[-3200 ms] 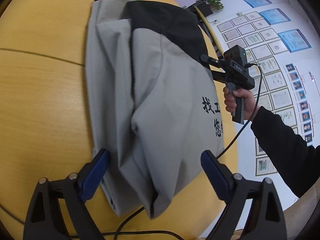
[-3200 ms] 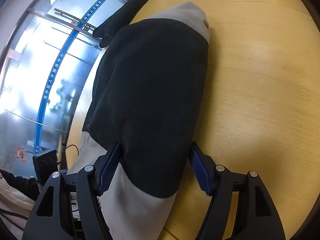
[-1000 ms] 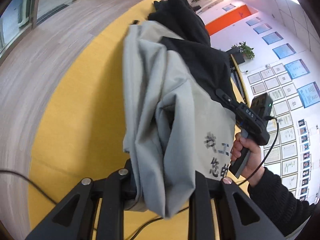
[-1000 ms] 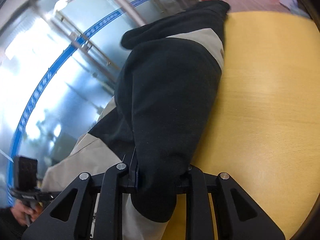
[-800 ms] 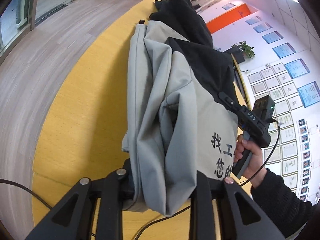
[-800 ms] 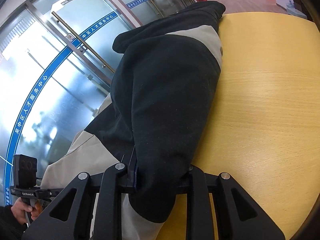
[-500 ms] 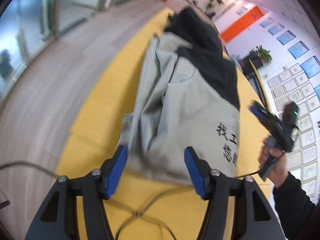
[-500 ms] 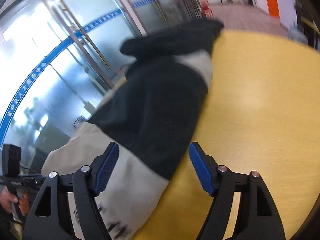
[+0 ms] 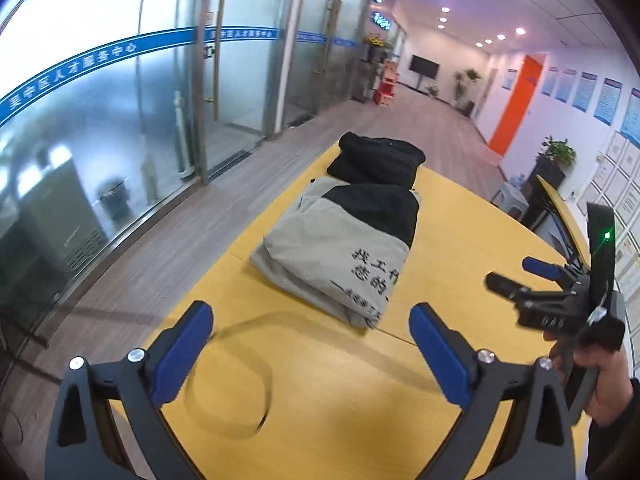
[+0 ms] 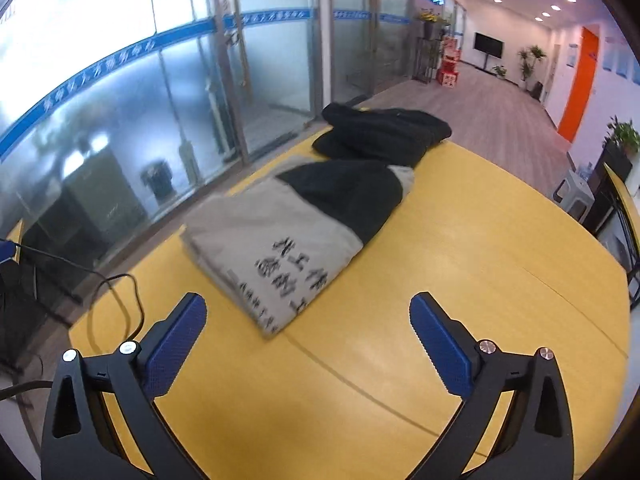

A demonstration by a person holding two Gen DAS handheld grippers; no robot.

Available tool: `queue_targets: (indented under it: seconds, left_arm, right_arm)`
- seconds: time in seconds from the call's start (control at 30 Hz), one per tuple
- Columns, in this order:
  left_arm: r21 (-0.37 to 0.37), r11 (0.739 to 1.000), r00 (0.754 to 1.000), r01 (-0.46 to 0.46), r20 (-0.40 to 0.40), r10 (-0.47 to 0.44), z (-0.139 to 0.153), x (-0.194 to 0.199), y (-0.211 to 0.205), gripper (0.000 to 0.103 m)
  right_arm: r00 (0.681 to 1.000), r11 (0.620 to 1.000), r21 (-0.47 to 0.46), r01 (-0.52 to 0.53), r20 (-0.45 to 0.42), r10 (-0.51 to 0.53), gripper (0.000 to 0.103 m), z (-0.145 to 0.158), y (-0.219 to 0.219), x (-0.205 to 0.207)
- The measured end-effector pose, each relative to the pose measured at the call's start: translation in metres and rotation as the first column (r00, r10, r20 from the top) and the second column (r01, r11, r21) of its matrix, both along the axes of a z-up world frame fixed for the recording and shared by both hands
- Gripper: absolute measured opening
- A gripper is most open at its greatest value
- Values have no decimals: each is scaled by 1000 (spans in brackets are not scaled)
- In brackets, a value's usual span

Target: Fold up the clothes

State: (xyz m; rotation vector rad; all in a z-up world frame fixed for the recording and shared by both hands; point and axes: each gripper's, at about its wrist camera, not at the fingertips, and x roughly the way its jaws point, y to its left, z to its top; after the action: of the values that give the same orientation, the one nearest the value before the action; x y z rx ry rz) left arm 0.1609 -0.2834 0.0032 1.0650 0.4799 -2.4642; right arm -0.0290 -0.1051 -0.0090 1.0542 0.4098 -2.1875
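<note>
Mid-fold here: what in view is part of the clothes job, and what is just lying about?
Part of the job:
- grey and black jacket, folded on the yellow table
- black garment behind it
- left gripper, open
- right gripper, open

Lying about:
- black cable on the table's near edge
- potted plant

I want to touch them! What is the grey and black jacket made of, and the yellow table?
The jacket looks like soft woven cloth, matte: it creases and folds flat. Its black part seems thicker, maybe fleecy. The table looks like smooth wood or wood-look laminate: faint grain lines and a soft shine.
</note>
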Motion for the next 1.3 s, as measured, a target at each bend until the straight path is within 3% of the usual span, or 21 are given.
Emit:
queue_targets:
  seconds: [0.27,0.43,0.6,0.9,1.3]
  left_arm:
    - [-81,995,996,-66,54,70,-20,-26,45,101]
    - [-80,992,993,-96,53,101,-33,-39,46,103]
    - [-133,982,986,-136,81,147,-52,-68,36,103]
    - [-101,992,983,-79,160,94,-100,-129,-2,103]
    - [-83,996,971,8,238,12,-151,-181,-31,103]
  right_arm:
    - [998,992,109,-61,-10,63,102,0,6,32]
    - [998,988,143,-59,-7,61,102,-13,2,30]
    - [999,982,184,-49,1,50,102,-33,-13,16]
    - [999,972,236,-6,41,-4,102,-81,-54,-36]
    - [993,956,292,42,97,-73,102,-139,-85,-85]
